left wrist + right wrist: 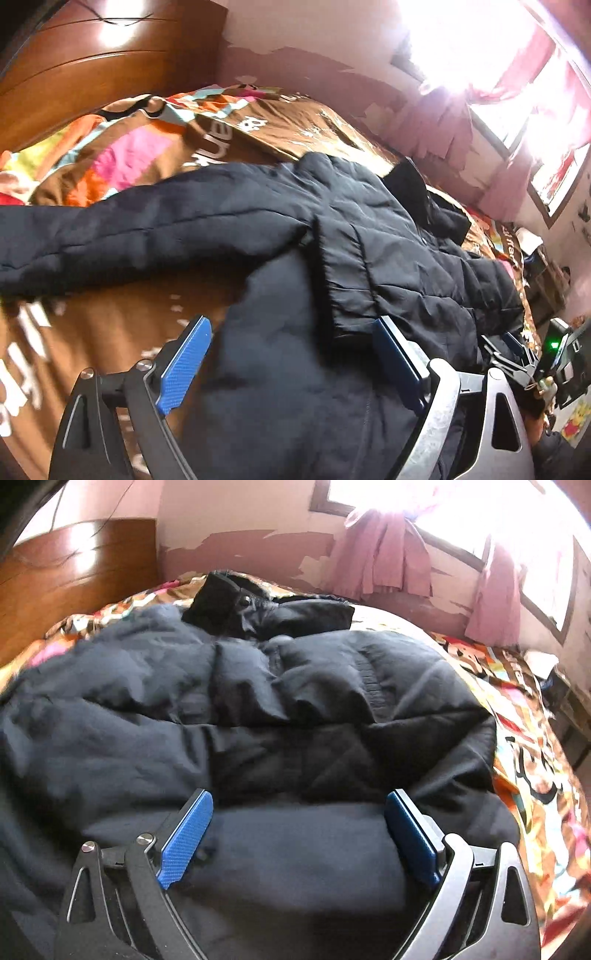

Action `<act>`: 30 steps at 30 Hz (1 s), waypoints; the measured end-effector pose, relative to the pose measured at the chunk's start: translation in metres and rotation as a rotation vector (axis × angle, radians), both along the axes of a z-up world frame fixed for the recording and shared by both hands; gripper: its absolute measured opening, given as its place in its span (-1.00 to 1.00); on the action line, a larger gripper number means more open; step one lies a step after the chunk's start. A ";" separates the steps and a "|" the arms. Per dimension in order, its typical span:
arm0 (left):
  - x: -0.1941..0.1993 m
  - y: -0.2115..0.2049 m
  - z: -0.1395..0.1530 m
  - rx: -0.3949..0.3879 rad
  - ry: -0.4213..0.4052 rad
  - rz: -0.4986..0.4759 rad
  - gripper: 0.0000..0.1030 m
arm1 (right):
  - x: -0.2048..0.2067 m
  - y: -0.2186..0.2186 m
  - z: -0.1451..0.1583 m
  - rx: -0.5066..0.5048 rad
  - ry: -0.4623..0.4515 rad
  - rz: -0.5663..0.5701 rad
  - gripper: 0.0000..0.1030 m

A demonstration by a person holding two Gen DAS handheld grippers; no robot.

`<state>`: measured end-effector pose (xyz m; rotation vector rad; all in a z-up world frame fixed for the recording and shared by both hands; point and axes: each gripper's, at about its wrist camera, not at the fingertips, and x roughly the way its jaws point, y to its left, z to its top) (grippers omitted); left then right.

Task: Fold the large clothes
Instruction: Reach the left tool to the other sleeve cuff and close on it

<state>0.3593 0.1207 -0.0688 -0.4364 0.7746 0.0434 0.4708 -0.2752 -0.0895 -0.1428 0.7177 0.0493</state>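
Observation:
A dark padded jacket [388, 236] lies spread on a bed with a brown patterned bedspread [110, 332]. In the left wrist view one sleeve [110, 236] stretches out to the left, and a ribbed cuff [347, 295] lies across the body. My left gripper [291, 325] hovers open over the jacket's near part, its blue pads [184, 365] clear of the cloth. In the right wrist view the jacket [258, 709] fills the frame, collar [236, 598] at the far end. My right gripper [299, 797] stands open just above a folded edge, gripping nothing.
A wooden headboard [74, 565] stands at the far left. Behind the bed are a pink wall and a bright window with pink curtains [388, 557]. Low furniture [569, 709] sits beside the bed's right edge. The right tool's housing with a green light [554, 347] shows at the right.

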 end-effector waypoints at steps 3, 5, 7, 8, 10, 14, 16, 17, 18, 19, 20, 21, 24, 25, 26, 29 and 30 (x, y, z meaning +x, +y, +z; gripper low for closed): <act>-0.012 0.032 0.002 -0.022 0.035 0.059 0.75 | -0.009 0.011 0.021 0.079 0.001 0.017 0.80; -0.021 0.058 -0.001 -0.066 0.060 0.107 0.76 | -0.011 0.029 0.034 0.113 0.014 0.045 0.80; -0.033 0.090 -0.009 -0.139 0.082 0.164 0.76 | -0.011 0.047 0.041 0.126 0.016 0.071 0.80; -0.039 0.104 -0.013 -0.169 0.089 0.188 0.76 | -0.010 0.058 0.044 0.131 0.016 0.089 0.80; -0.051 0.129 -0.026 -0.218 0.100 0.248 0.76 | -0.006 0.082 0.045 0.128 0.013 0.121 0.80; -0.056 0.173 -0.049 -0.269 0.122 0.350 0.76 | 0.011 0.127 0.036 0.130 0.030 0.148 0.80; -0.054 0.193 -0.062 -0.311 0.128 0.407 0.76 | 0.022 0.147 0.029 0.142 0.045 0.149 0.80; -0.053 0.202 -0.068 -0.334 0.129 0.437 0.76 | 0.023 0.153 0.027 0.146 0.046 0.148 0.80; -0.051 0.210 -0.075 -0.353 0.128 0.467 0.76 | 0.027 0.160 0.023 0.153 0.048 0.148 0.80; -0.050 0.218 -0.081 -0.362 0.124 0.503 0.76 | 0.032 0.167 0.017 0.151 0.053 0.141 0.80; -0.048 0.222 -0.087 -0.360 0.123 0.531 0.76 | 0.033 0.172 0.012 0.141 0.060 0.133 0.82; -0.045 0.224 -0.092 -0.359 0.122 0.543 0.76 | 0.034 0.176 0.005 0.128 0.063 0.122 0.84; -0.035 0.229 -0.098 -0.351 0.100 0.541 0.76 | 0.033 0.176 -0.007 0.142 0.046 0.103 0.96; -0.034 0.228 -0.097 -0.347 0.091 0.546 0.75 | 0.033 0.175 -0.009 0.147 0.039 0.103 0.97; -0.034 0.228 -0.097 -0.340 0.082 0.556 0.75 | 0.032 0.174 -0.012 0.154 0.033 0.107 0.98; -0.028 0.230 -0.095 -0.272 0.106 0.597 0.37 | 0.032 0.172 -0.016 0.172 0.019 0.111 0.98; -0.025 0.230 -0.095 -0.241 0.125 0.597 0.28 | 0.030 0.171 -0.017 0.174 0.011 0.112 0.98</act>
